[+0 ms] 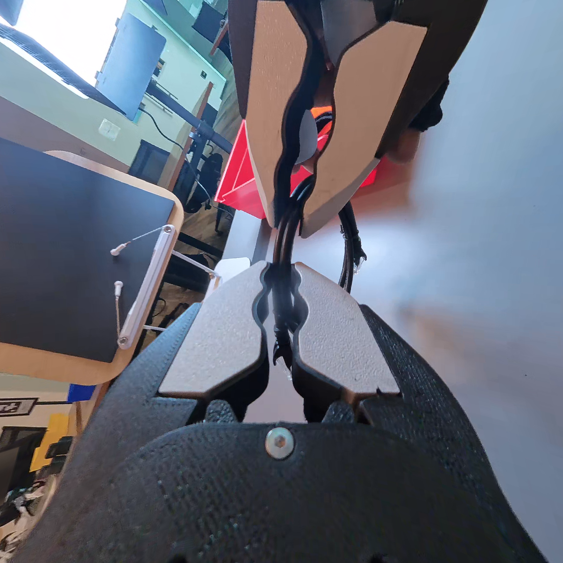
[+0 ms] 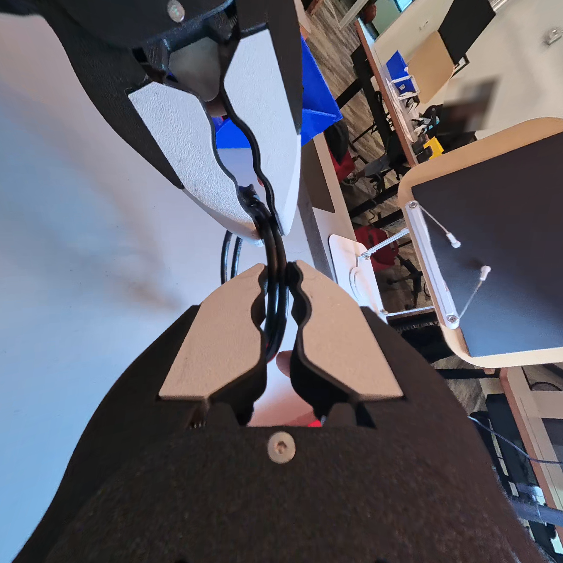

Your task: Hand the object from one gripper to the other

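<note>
Currently, both grippers pinch one cable bundle tip to tip above the table.
Object: black cable bundle (image 1: 283, 243), several strands looped together, held in the air between the two tools; a clear plug end hangs between the left tool's fingers in the left wrist view.
Left gripper (image 1: 281, 268): fingers pressed together on the cable, strands running back through the wavy gap between its pads. In the right wrist view it (image 2: 269, 236) comes in from the top, tips closed on the same loop.
Right gripper (image 2: 278, 268): fingers closed in on the cable, strands squeezed at the tips and passing back between the pads. In the left wrist view it (image 1: 288, 227) comes down from the top, tips clamped on the strands.
Loose part: a further length of cable with a plug dangles beside the right tool's tip, over the table.
Table (image 1: 487, 274): white-grey surface under both tools.
Red bin (image 1: 234, 189): behind the right gripper, at the table edge.
Blue bin (image 2: 316, 91): behind the left gripper.
Background: desks with dark tops, chairs, wood-look floor.
</note>
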Tool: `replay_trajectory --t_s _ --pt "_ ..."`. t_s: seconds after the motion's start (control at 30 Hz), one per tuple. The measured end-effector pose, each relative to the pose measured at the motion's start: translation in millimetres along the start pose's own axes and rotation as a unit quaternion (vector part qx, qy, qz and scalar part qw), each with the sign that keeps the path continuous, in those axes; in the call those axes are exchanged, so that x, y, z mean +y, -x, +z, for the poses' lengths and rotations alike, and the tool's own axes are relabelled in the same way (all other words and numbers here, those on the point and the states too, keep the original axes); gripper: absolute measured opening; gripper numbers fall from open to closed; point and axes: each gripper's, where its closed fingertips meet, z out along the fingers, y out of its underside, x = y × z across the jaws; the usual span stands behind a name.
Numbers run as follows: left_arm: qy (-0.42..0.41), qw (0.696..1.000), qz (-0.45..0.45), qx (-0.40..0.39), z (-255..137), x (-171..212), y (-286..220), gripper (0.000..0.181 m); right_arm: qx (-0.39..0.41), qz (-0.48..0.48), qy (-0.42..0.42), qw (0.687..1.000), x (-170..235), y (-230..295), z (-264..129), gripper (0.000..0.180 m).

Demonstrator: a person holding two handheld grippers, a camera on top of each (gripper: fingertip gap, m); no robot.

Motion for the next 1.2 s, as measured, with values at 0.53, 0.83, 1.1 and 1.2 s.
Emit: replay_trajectory --t_s 0.53,0.83,1.1,1.2 --pt "-0.032 0.998 -0.044 0.018 -9 -12 4 0.010 -0.004 0.018 -0.002 1.000 6 -3 -1 0.012" --pt "-0.013 0.998 -0.028 0.045 -2 -15 -15 0.012 -0.025 -0.016 0.018 0.999 3 14 7 0.012" --pt "-0.032 0.998 -0.049 0.027 -10 -15 1 0.011 -0.048 0.047 0.000 0.998 16 5 0 0.019" --pt "-0.036 0.997 -0.057 0.028 -11 -15 2 0.011 -0.051 0.061 -0.011 0.997 14 3 -1 0.014"
